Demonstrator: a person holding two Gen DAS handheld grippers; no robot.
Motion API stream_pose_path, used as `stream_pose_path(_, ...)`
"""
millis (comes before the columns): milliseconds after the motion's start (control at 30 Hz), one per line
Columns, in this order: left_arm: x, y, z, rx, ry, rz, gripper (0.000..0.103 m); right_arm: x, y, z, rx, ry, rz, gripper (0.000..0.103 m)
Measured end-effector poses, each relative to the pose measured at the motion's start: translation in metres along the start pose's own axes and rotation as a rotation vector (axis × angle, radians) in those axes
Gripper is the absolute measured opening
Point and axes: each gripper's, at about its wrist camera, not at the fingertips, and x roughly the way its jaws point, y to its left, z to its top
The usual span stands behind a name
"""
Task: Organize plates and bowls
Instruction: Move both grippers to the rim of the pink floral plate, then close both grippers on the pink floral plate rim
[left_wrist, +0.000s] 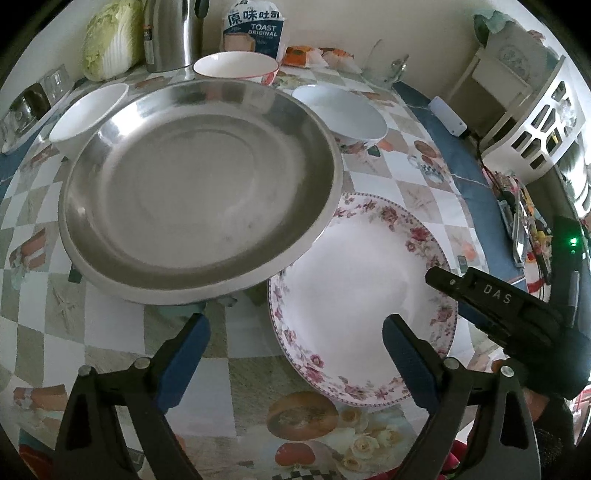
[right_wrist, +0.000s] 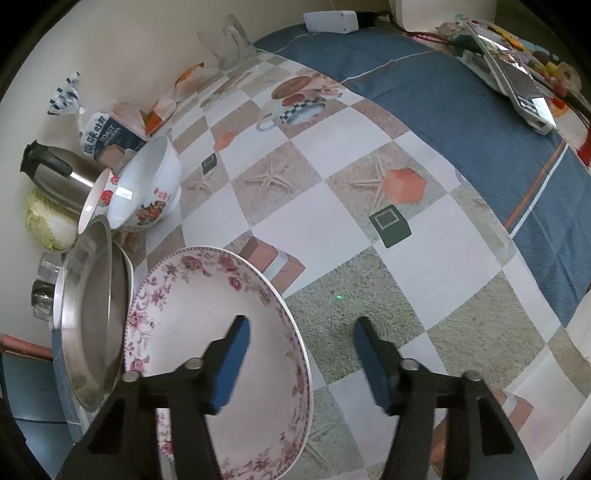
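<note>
Fingers of both grippers spread, right gripper (right_wrist: 301, 360) straddling floral plate (right_wrist: 221, 332) rim, one steel pan (left_wrist: 199, 184), three bowls.

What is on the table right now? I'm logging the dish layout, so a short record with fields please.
surface: table with checked cloth
metal dish: steel plate, its rim overlapping the floral plate
floral plate: floral plate, flat on the cloth, near both grippers
bowls: three behind the steel plate; one is a fruit-print bowl
left gripper: open, holding nothing
right gripper: open, fingers straddling the floral plate's rim
</note>
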Motion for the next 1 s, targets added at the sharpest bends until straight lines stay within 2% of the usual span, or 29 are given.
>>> stream_pose_path(33, 0.003, 0.0, 0.0, -0.008, 0.008, 0.001, 0.081, 0.0, 0.0, 0.0, -0.003, 0.0, 0.002, 0.057)
stream_pose_path(67, 0.007, 0.001, -0.001, -0.017, 0.018, 0.005, 0.078, 0.001, 0.0, 0.001, -0.006, 0.001, 0.005, 0.055)
stream_pose_path(200, 0.02, 0.004, -0.002, -0.062, 0.055, 0.006, 0.067, 0.002, 0.0, 0.002, -0.02, 0.001, 0.013, 0.038)
stream_pose_path(333, 0.03, 0.007, -0.001, -0.108, 0.066, -0.001, 0.063, 0.003, -0.001, 0.003, -0.029, 0.002, 0.032, 0.028)
stream_pose_path(400, 0.037, 0.01, 0.0, -0.143, 0.078, -0.004, 0.056, 0.004, -0.001, 0.003, -0.034, 0.006, 0.052, 0.023)
stream_pose_path(467, 0.038, 0.012, 0.001, -0.161, 0.065, 0.0, 0.054, 0.007, 0.0, 0.004, -0.032, 0.013, 0.078, 0.019)
stream_pose_path(600, 0.039, 0.012, 0.001, -0.17, 0.045, 0.011, 0.049, 0.008, -0.001, 0.005, -0.033, 0.017, 0.103, 0.019)
stream_pose_path(667, 0.04, 0.011, 0.002, -0.173, 0.032, 0.024, 0.044, 0.009, -0.002, 0.005, -0.032, 0.017, 0.115, 0.019)
stream_pose_path(733, 0.041, 0.012, 0.003, -0.179, 0.019, 0.04, 0.028, 0.01, -0.003, 0.006, -0.029, 0.017, 0.13, 0.018)
stream_pose_path(800, 0.042, 0.014, 0.003, -0.199, 0.023, 0.0, 0.02, 0.01, -0.004, 0.007, -0.033, 0.018, 0.137, 0.018)
stream_pose_path(1000, 0.043, 0.002, 0.001, -0.146, 0.04, -0.027, 0.02, 0.006, -0.007, 0.008, -0.043, 0.013, 0.12, 0.018)
